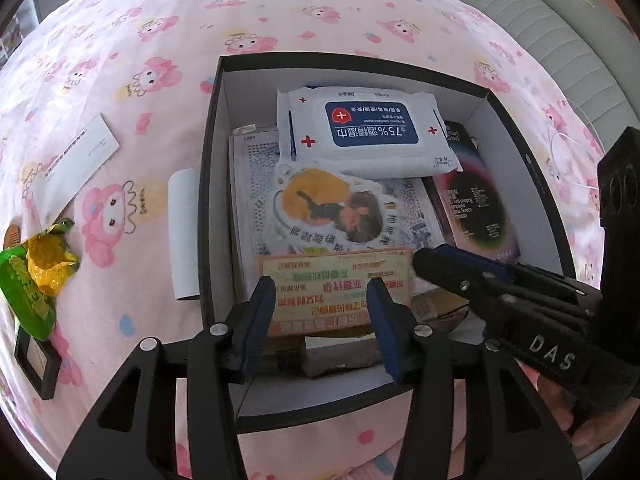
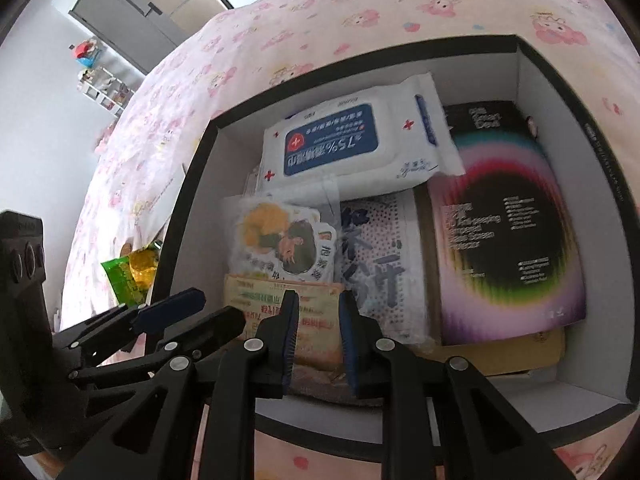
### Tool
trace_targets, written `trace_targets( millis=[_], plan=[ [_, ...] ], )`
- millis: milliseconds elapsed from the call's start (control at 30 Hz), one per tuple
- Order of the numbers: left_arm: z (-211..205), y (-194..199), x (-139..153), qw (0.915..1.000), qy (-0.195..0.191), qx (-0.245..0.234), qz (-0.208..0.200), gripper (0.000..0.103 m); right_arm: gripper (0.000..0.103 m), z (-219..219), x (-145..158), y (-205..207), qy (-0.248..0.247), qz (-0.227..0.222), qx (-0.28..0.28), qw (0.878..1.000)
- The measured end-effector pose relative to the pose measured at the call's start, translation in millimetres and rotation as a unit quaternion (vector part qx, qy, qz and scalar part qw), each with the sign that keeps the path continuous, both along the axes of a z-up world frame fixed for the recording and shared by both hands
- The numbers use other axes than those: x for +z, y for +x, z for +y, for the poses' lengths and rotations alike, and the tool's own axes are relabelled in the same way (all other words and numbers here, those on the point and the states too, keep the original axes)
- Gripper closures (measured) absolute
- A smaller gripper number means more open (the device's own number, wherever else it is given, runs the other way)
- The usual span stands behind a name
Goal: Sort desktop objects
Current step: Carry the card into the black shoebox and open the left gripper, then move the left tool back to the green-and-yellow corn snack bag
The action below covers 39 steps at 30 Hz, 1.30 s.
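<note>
A black box with white inner walls (image 1: pixel 208 200) (image 2: pixel 180 220) lies on a pink cartoon-print sheet. In it are a white and blue wipes pack (image 1: pixel 368 128) (image 2: pixel 340 140), a sticker packet (image 1: pixel 332 204) (image 2: pixel 280 240), a beige printed card (image 1: pixel 336 276) (image 2: pixel 256 300) and a black screen-protector box (image 1: pixel 476 200) (image 2: pixel 508 224). My left gripper (image 1: pixel 320 284) (image 2: pixel 220 306) hangs open over the beige card, pads clear of it. My right gripper (image 2: pixel 318 300) (image 1: pixel 424 258) points into the box at the card's right end. Its jaws stand a narrow gap apart, and I see nothing pinched.
Left of the box lie a green and yellow snack wrapper (image 1: pixel 36 272) (image 2: pixel 132 272), a white paper slip (image 1: pixel 76 160), a white sheet (image 1: pixel 184 236) against the box wall and a small black frame (image 1: pixel 36 364). A grey padded edge (image 1: pixel 540 20) borders the sheet at the far right.
</note>
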<state>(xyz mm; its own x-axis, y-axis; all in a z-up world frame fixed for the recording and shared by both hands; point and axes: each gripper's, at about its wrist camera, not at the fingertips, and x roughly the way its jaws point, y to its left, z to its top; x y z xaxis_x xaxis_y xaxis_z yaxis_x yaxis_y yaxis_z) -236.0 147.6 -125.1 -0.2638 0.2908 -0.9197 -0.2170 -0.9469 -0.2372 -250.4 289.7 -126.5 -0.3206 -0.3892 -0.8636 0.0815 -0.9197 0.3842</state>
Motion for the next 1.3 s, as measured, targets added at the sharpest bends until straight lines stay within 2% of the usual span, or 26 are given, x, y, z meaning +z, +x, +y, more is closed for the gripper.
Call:
trace_targets(
  millis=[167, 333, 633, 767, 967, 1167, 1300],
  plan=[
    [-1.8, -0.2, 0.5, 1.0000, 0.001, 0.005, 0.000, 0.055, 0.085, 8.5, 7.9, -1.0, 0.045, 0.029, -0.026, 0.998],
    [-3.1, 4.3, 3.9, 0.9999, 0.006, 0.008, 0.010, 0.055, 0.085, 2.9, -4.6, -4.4, 0.024, 0.008, -0.008, 1.000],
    [-16.8, 19.6, 10.4, 0.9987, 0.047, -0.001, 0.020, 0.056, 0.085, -22.6, -18.8, -4.5, 0.000, -0.007, 0.043, 0.999],
    [-24.3, 28.4, 18.1, 0.9973, 0.063, -0.004, 0.039, 0.056, 0.085, -18.8, -0.9, 1.0, 0.043, 0.031, 0.020, 0.998],
    [-47.5, 44.3, 37.4, 0.9933, 0.089, 0.017, 0.071, 0.056, 0.085, -27.4, 39.3, 30.8, 0.028, 0.096, 0.028, 0.995],
    [-64.6, 62.2, 59.3, 0.9893, 0.105, 0.026, 0.098, 0.056, 0.085, -61.0, 54.0, 51.2, 0.029, 0.123, 0.057, 0.990],
    [-77.1, 76.3, 68.8, 0.9882, 0.097, 0.036, 0.113, 0.058, 0.085, -80.9, 59.7, 63.0, 0.031, 0.130, 0.070, 0.989]
  ],
)
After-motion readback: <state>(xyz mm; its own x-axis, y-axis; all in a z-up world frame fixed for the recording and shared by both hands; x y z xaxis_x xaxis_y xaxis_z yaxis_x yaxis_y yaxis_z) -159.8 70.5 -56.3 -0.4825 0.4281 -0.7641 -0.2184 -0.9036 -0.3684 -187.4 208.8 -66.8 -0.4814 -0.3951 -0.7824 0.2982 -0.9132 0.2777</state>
